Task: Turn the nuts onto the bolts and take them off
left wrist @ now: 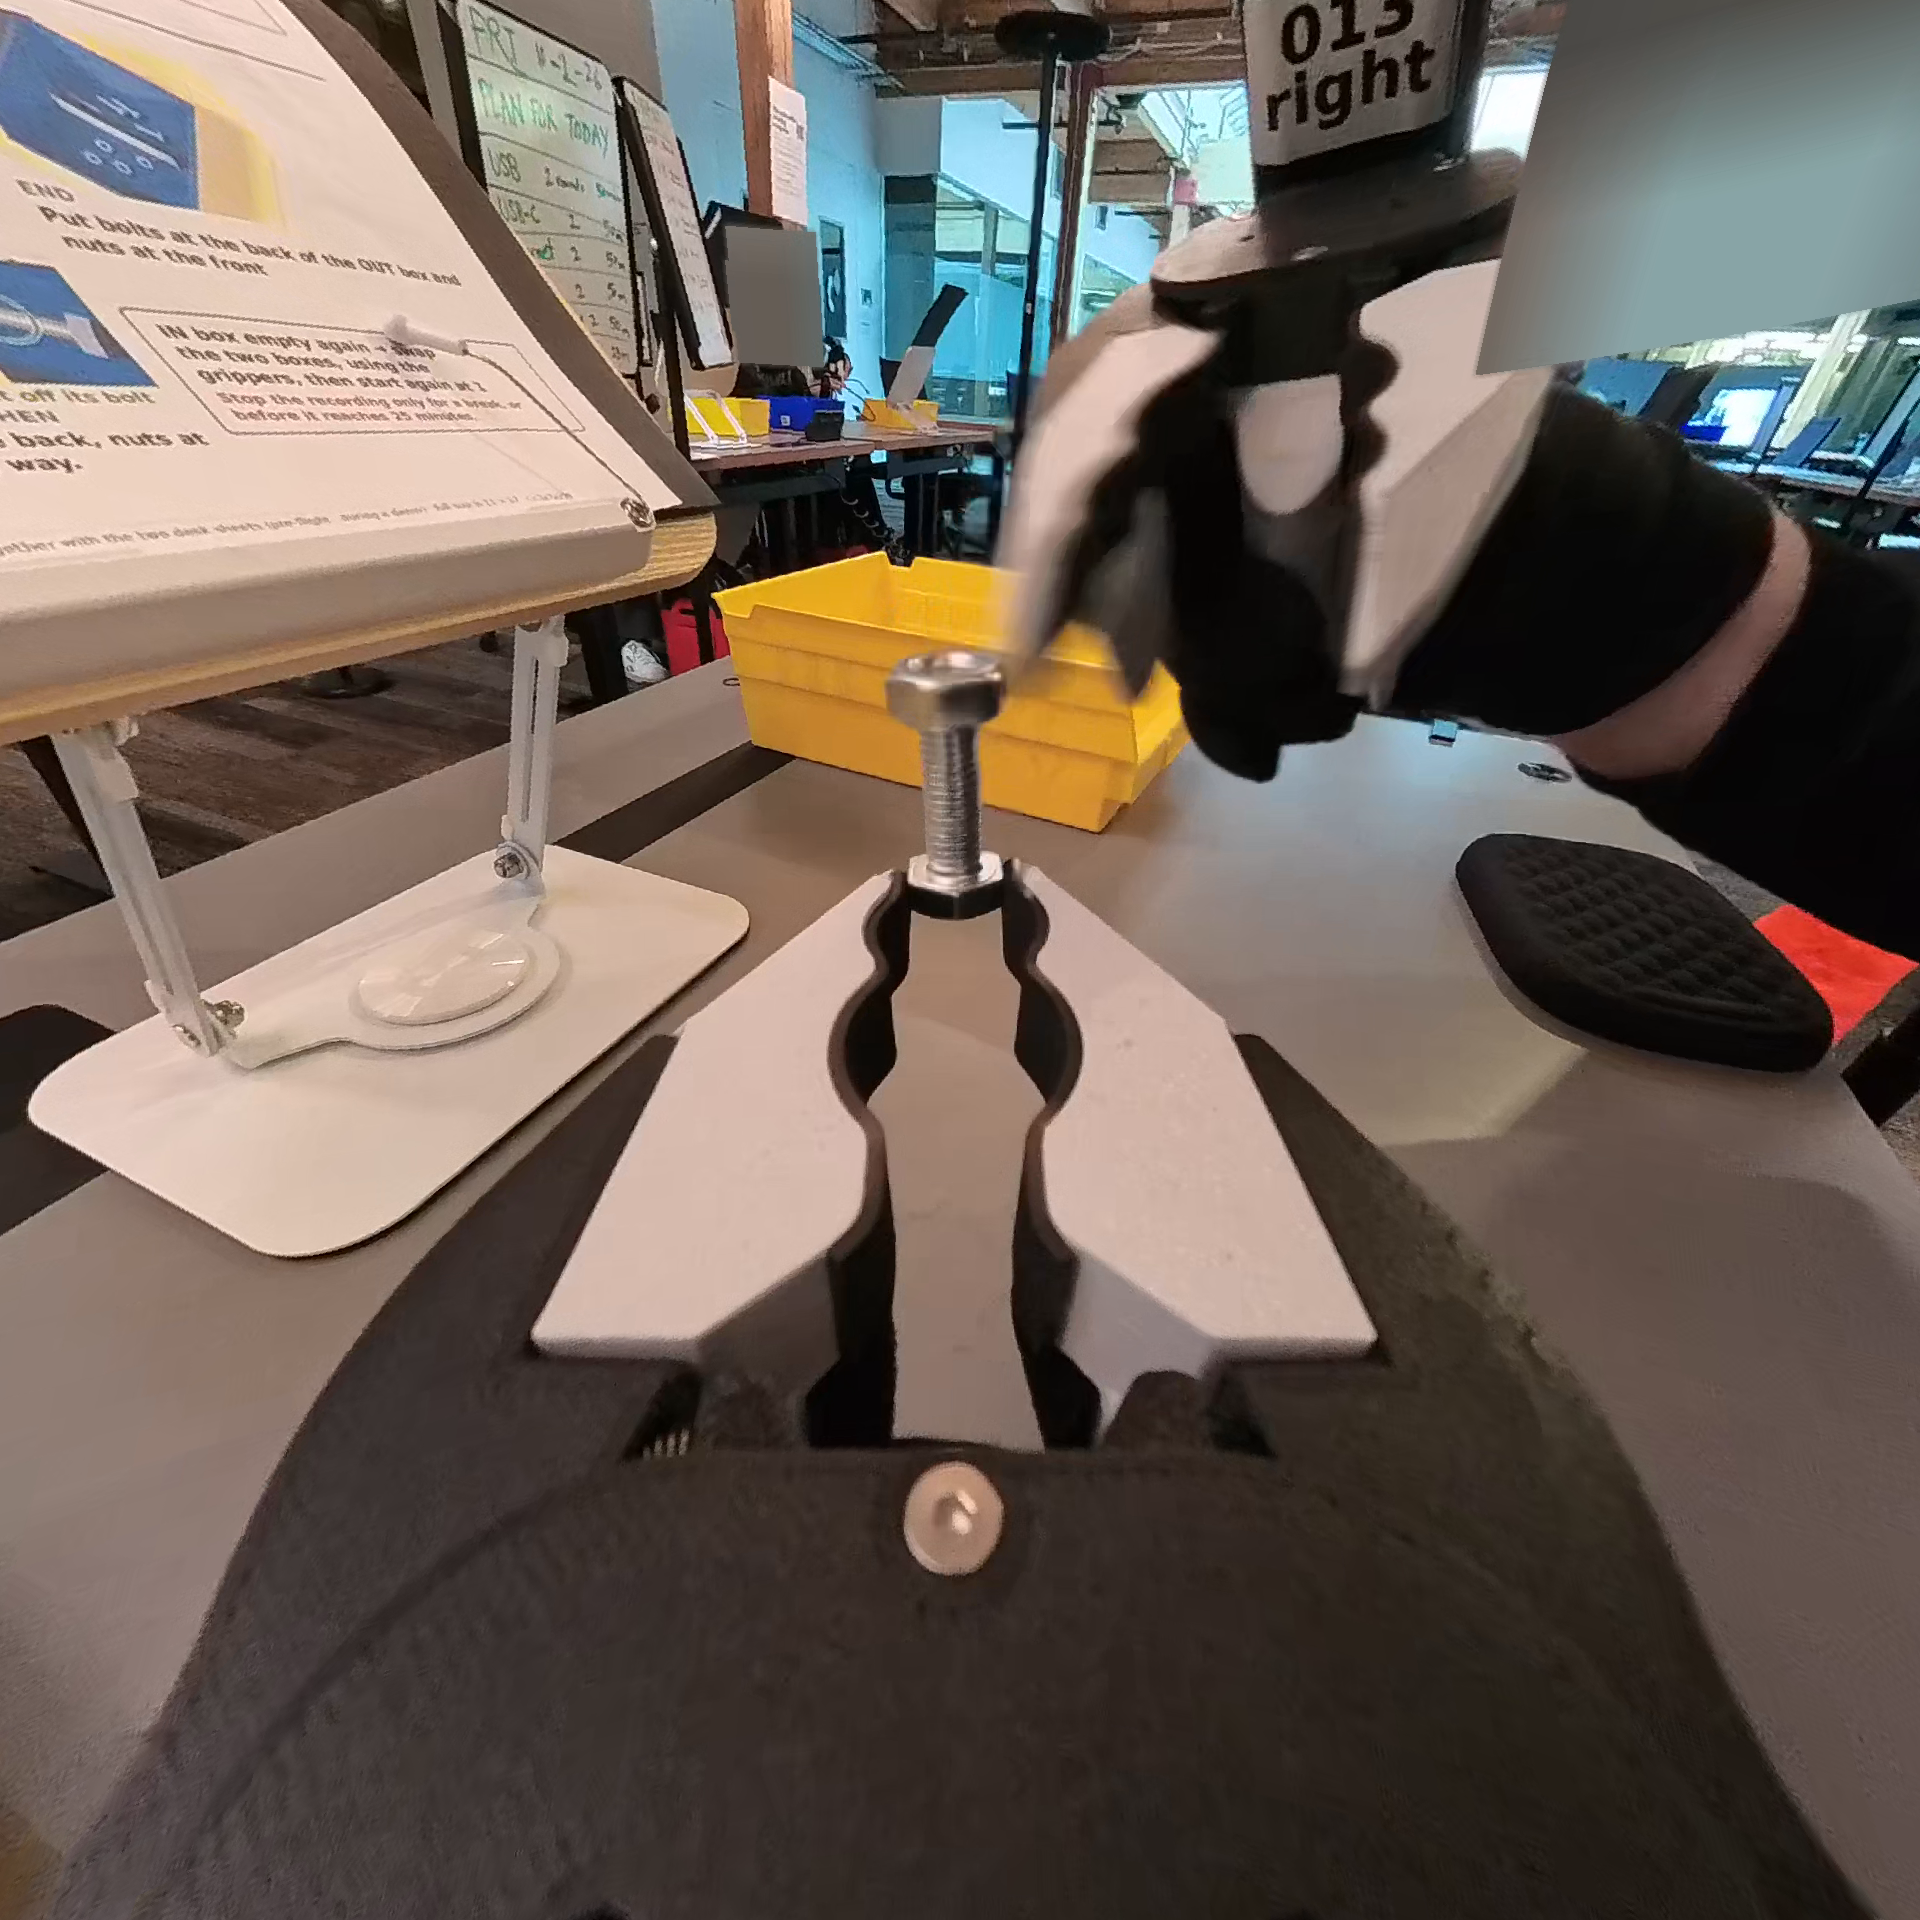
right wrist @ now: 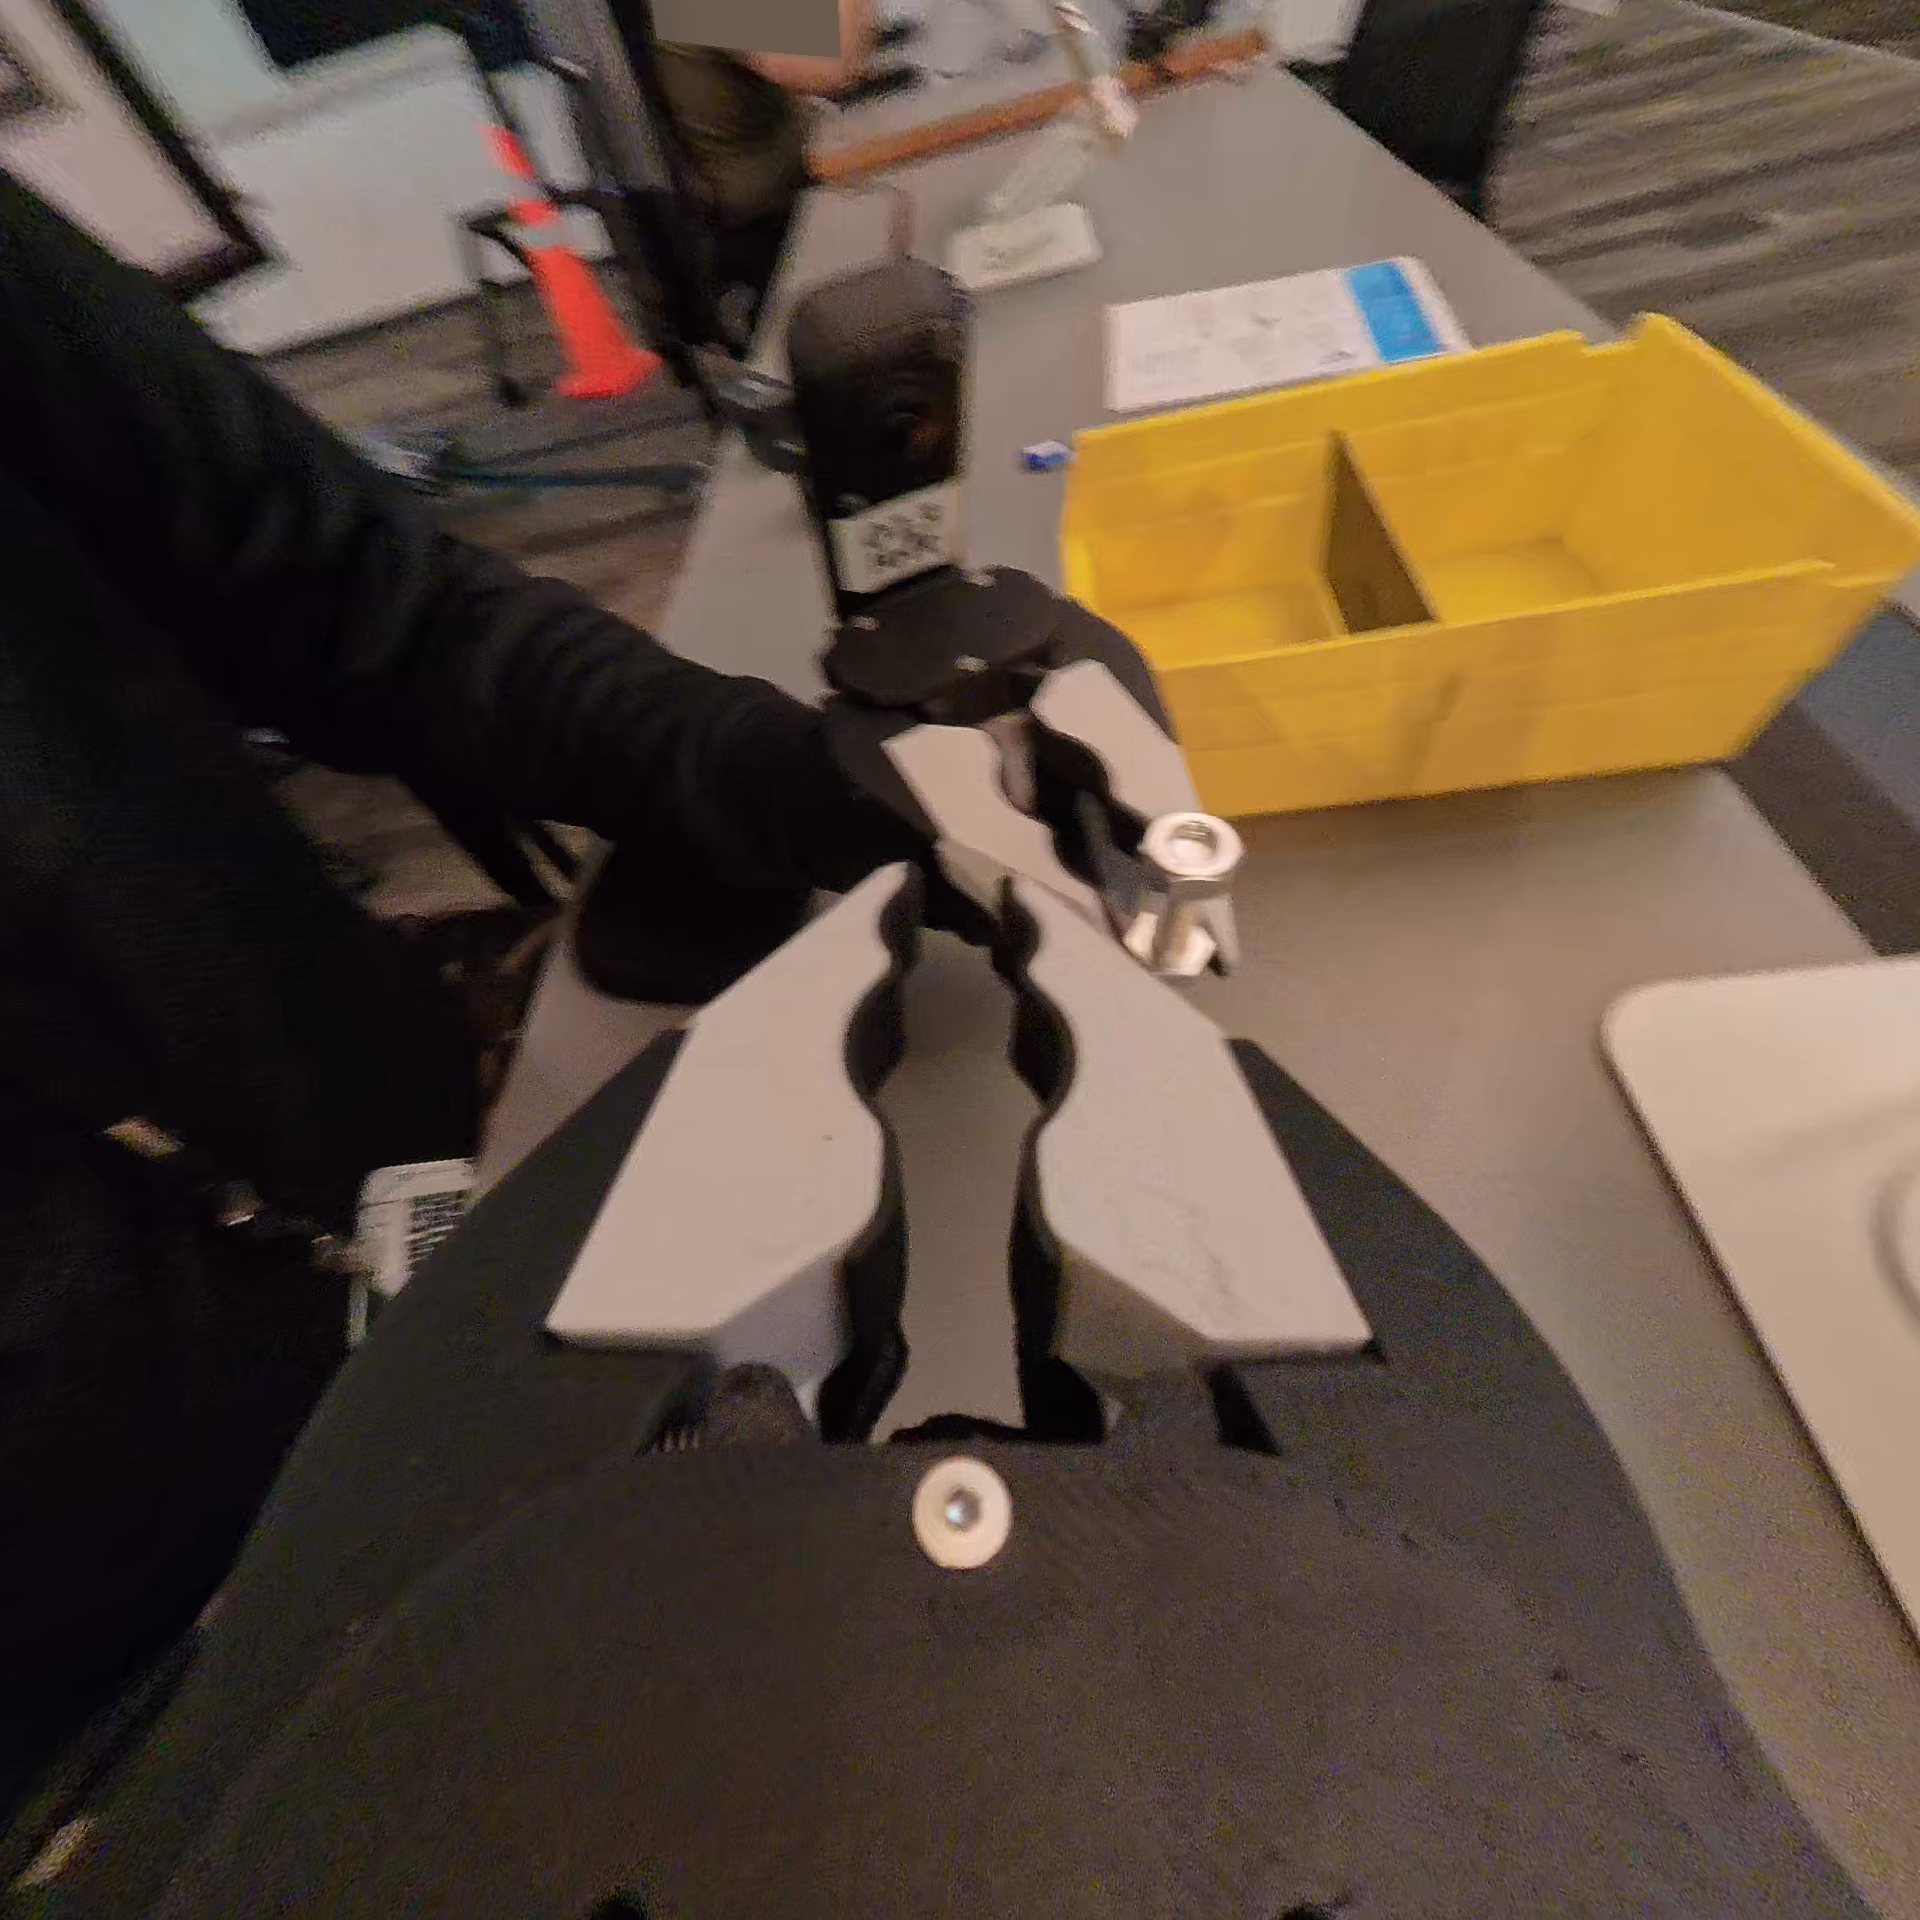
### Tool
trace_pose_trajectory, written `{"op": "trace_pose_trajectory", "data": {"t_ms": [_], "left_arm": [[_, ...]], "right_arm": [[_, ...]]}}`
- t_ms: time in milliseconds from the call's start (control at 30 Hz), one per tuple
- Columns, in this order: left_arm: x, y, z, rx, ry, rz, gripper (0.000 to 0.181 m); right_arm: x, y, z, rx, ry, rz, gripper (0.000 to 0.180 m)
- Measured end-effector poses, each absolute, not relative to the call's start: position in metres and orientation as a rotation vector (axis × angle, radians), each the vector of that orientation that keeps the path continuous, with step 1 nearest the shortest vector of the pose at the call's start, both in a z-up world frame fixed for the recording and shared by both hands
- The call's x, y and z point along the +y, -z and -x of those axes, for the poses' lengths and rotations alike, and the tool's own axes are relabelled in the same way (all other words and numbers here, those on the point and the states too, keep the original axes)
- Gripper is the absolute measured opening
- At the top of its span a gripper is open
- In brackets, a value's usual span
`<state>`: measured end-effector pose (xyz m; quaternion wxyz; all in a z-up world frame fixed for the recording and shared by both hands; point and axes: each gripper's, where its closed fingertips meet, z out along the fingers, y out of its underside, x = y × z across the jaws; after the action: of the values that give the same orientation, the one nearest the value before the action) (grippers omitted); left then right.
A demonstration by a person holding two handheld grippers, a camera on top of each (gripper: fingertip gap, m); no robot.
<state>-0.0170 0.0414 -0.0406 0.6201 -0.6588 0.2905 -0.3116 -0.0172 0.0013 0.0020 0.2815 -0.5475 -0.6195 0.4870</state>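
Left gripper point(left wrist: 953, 894): we find its two grey fingers clamped on the head end of the bolt point(left wrist: 954, 805), at the fingertips, over the middle of the table point(left wrist: 1351, 1195).
Bolt: it stands upright, threaded shank rising from the fingertips; in the right wrist view it shows at point(right wrist: 1179, 904), held clear above the table.
Nut point(left wrist: 944, 686): we see it seated at the top end of the bolt's thread; from above its open bore is visible point(right wrist: 1192, 854).
Right gripper point(right wrist: 951, 894): its fingers stand slightly apart with nothing between them; in the left wrist view it appears blurred point(left wrist: 1081, 634), its tips just beside the nut, on the nut's right; we cannot tell whether they touch it.
Hands: a black-gloved hand point(left wrist: 1507, 582) carries the right gripper; a black sleeve and glove point(right wrist: 623, 748) carry the left.
Writing: we note a printed tag on the right gripper's mount point(left wrist: 1345, 73), a patterned code sticker on the left gripper's handle point(right wrist: 899, 540), a printed instruction sheet on a white stand point(left wrist: 312, 1039) at the table's left side, a second printed sheet point(right wrist: 1247, 332) lying flat beyond the bin, and hand-lettered whiteboards point(left wrist: 551, 197) in the room. We do not transcribe any of it.
Yellow bin point(right wrist: 1455, 707): it sits toward the table's far edge, with a divider making two compartments; no contents are discernible.
Black pad point(left wrist: 1642, 966): it lies near the table's right edge.
Room: an open workspace with further desks, more bins, and an orange cone point(right wrist: 582, 301) on the floor.
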Motion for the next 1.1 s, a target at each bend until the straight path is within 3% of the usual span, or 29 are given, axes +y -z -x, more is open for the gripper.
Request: {"op": "trace_pose_trajectory", "data": {"t_ms": [67,167,367,467,500,633,667,833,900,967,1033,1100], "left_arm": [[0.042,0.039,0.018,0.656,0.724,1.510,0.016],[0.042,0.039,0.017,0.660,0.722,1.509,0.016],[0.042,0.040,0.016,0.663,0.720,1.514,0.016],[0.043,0.041,0.018,0.658,0.718,1.521,0.016],[0.043,0.041,0.018,0.661,0.714,1.520,0.016],[0.042,0.042,0.016,0.668,0.718,1.521,0.016],[0.042,0.043,0.015,0.670,0.719,1.522,0.016],[0.041,0.043,0.014,0.679,0.714,1.525,0.016],[0.041,0.045,0.014,0.687,0.706,1.529,0.016],[0.042,0.044,0.014,0.677,0.715,1.529,0.016],[0.041,0.046,0.013,0.696,0.701,1.534,0.016],[0.040,0.047,0.011,0.709,0.696,1.536,0.016]], "right_arm": [[0.002,-0.010,0.014,-1.618,-1.354,1.447,0.022],[0.025,-0.009,0.017,-1.507,-1.289,1.501,0.059],[0.017,-0.001,0.024,-1.553,-1.274,1.460,0.059],[-0.005,-0.007,0.014,-1.627,-1.406,1.384,0.007],[-0.006,-0.009,0.012,-1.625,-1.433,1.374,0.009],[0.021,-0.009,0.018,-1.488,-1.330,1.431,0.060],[0.024,-0.006,0.020,-1.481,-1.304,1.436,0.063],[0.011,0.000,0.023,-1.528,-1.330,1.423,0.059],[-0.004,-0.002,0.015,-1.603,-1.411,1.376,0.006],[0.000,0.000,0.014,-1.584,-1.406,1.410,0.018],[0.014,0.001,0.016,-1.515,-1.367,1.446,0.044],[0.019,0.000,0.018,-1.479,-1.357,1.440,0.053]]}}
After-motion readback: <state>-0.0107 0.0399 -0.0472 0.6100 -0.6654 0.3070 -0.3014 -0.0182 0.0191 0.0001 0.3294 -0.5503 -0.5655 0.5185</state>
